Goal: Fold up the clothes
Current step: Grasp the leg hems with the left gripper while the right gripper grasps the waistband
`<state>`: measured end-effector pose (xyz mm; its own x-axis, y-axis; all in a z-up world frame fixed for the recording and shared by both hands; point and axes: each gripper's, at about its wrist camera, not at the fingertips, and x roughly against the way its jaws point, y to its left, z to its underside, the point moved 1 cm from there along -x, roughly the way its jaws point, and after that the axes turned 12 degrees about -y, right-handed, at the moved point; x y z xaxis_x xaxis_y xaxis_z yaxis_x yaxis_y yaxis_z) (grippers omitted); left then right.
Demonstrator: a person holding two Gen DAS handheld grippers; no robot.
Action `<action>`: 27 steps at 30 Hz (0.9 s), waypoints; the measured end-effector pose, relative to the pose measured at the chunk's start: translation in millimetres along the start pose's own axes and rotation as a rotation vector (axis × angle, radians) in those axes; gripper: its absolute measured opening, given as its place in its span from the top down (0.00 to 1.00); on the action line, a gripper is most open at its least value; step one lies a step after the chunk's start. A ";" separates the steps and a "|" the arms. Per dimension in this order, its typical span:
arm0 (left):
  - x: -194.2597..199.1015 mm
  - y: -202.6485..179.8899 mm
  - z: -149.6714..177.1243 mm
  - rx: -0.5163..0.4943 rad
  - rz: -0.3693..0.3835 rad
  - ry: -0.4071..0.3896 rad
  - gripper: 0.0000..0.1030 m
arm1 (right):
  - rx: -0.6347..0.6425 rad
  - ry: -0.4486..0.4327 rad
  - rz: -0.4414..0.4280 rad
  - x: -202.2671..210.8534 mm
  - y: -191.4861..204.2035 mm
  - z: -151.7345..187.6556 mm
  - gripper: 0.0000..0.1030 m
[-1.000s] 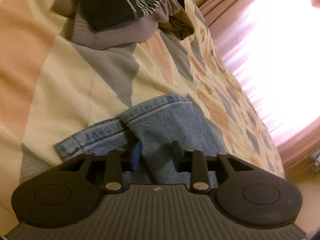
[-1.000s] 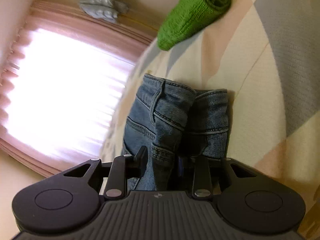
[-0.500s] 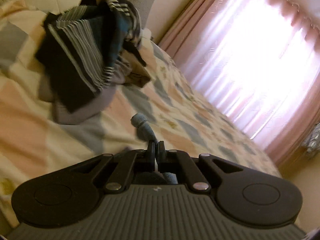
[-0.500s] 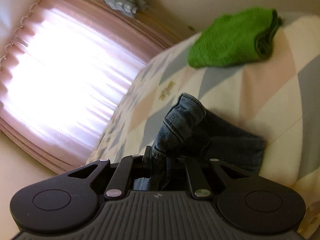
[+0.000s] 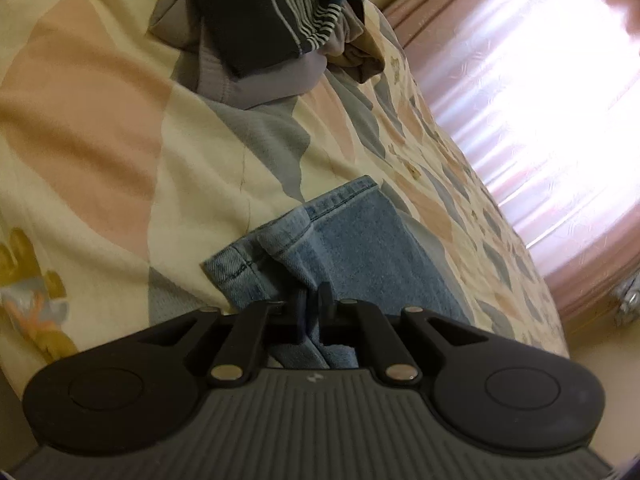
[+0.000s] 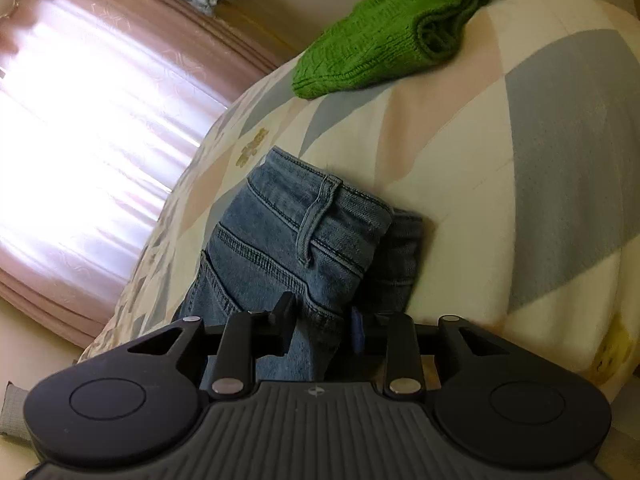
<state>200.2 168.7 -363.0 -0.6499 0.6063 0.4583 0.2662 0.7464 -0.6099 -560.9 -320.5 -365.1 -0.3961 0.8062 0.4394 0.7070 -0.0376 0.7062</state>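
Patchwork bedspread point(image 5: 100, 128) beneath jeans point(image 6: 288, 240), both claws, left claw point(image 5: 314, 308) and right claw point(image 6: 322, 322), clamped on them, pink curtains point(image 6: 80, 128) beyond.

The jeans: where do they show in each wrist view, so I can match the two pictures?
Left wrist: the jeans lie lower centre, hem end, pinched in the left tool.
Right wrist: the jeans sit centre, waistband and belt loop, between the fingers of the right tool.
Shared landmark: the pink curtain, upper right in the left view and upper left in the right.
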 end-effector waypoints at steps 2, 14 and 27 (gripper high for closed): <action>7.8 -1.9 -2.0 -0.034 0.016 -0.010 0.99 | 0.021 -0.003 0.015 -1.7 5.1 -0.2 0.76; 24.3 -11.6 -0.5 -0.191 0.001 -0.026 0.99 | 0.142 -0.020 0.035 5.3 32.9 -17.7 0.88; 17.1 -5.6 9.6 -0.209 -0.069 -0.029 0.96 | 0.171 0.014 0.100 1.1 15.0 -0.2 0.89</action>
<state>180.7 172.3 -358.0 -0.6912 0.5462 0.4732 0.3608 0.8281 -0.4290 -550.9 -320.3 -354.0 -0.3266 0.7950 0.5112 0.8321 -0.0147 0.5544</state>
